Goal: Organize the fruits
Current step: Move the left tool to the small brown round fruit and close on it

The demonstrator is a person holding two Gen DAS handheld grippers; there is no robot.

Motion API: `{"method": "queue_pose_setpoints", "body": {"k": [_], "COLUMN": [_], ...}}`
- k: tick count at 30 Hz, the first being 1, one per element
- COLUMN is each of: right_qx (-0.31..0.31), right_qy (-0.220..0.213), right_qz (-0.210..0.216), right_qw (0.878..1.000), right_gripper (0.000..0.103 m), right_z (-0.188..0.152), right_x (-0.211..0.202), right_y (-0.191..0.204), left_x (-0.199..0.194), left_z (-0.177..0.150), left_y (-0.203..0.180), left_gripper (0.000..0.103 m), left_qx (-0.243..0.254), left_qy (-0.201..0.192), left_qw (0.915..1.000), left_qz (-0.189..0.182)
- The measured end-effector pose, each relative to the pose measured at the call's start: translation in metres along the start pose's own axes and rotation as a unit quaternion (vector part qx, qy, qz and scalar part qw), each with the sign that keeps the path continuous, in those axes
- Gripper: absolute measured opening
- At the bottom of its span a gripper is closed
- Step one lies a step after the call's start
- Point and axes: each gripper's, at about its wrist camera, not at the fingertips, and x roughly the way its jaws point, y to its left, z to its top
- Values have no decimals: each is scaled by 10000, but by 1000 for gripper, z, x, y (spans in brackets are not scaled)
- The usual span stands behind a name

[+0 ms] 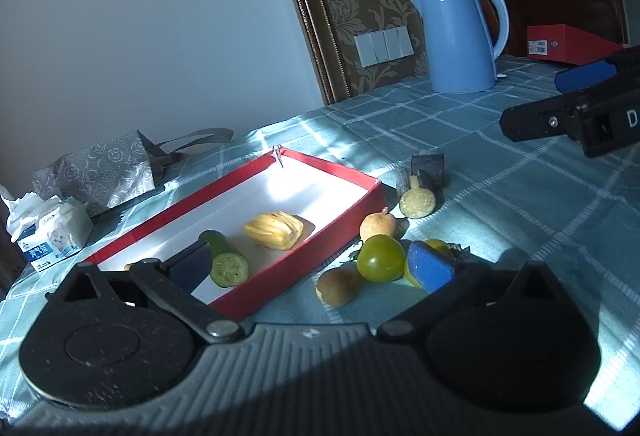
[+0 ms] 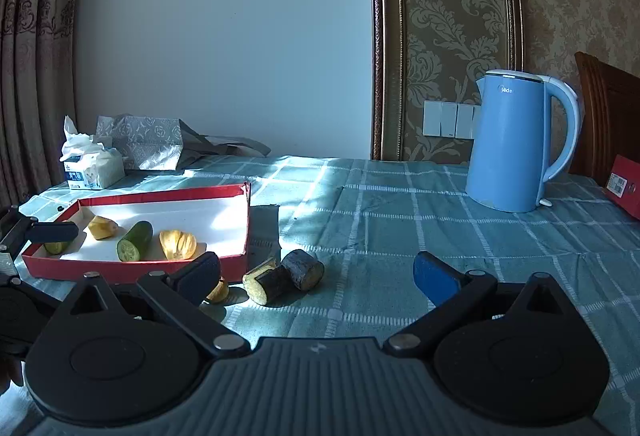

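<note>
While both grippers hover above the checked cloth (image 2: 380,204), each has its fingers spread wide and pinches nothing. In the left wrist view, the left gripper (image 1: 312,268) straddles the tray's (image 1: 340,204) near wall: one pad sits at 9 o'clock of a cucumber piece (image 1: 226,262) inside, beside a jackfruit pod (image 1: 274,230); the other pad overlaps a yellow fruit, with a green tomato (image 1: 380,258) and two brown fruits (image 1: 378,226) between. An eggplant chunk (image 1: 418,192) lies at 1 o'clock. The right gripper (image 2: 316,272) frames two eggplant chunks (image 2: 280,276), touching neither. A kettle (image 2: 516,144) stands at 2 o'clock.
</note>
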Motion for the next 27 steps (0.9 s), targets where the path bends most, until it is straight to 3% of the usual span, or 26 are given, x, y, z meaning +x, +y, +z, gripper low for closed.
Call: {"method": "queue_pose_setpoints", "body": {"k": [4, 8, 15, 17, 18, 22, 27], "right_qx": [41, 156, 237, 246, 257, 281, 273], "right_qy": [93, 34, -16, -19, -32, -87, -69], "right_qz": [32, 10, -26, -15, -13, 37, 140], "right_qw": [9999, 9999, 9997, 9997, 9997, 9996, 9995], "right_gripper": [103, 103, 103, 103, 103, 103, 103], "right_z": [-5, -7, -8, -8, -8, -7, -8], "right_x": [2, 1, -1, -1, -2, -3, -3], "right_y": [0, -3, -6, -6, -6, -5, -2], "left_x": [15, 33, 37, 39, 40, 43, 54], "left_z": [2, 0, 1, 2, 2, -2, 1], "left_y": [12, 22, 31, 31, 30, 24, 29], "left_gripper": [98, 91, 87, 81, 76, 75, 63], "left_qx": [70, 145, 394, 494, 553, 866, 738], "left_qy": [157, 508, 598, 721, 789, 962, 1065], "left_qw": [9974, 9928, 9816, 9770, 9749, 9678, 9668], "left_qz": [-705, -1072, -1770, -1946, -2007, -2161, -2204]}}
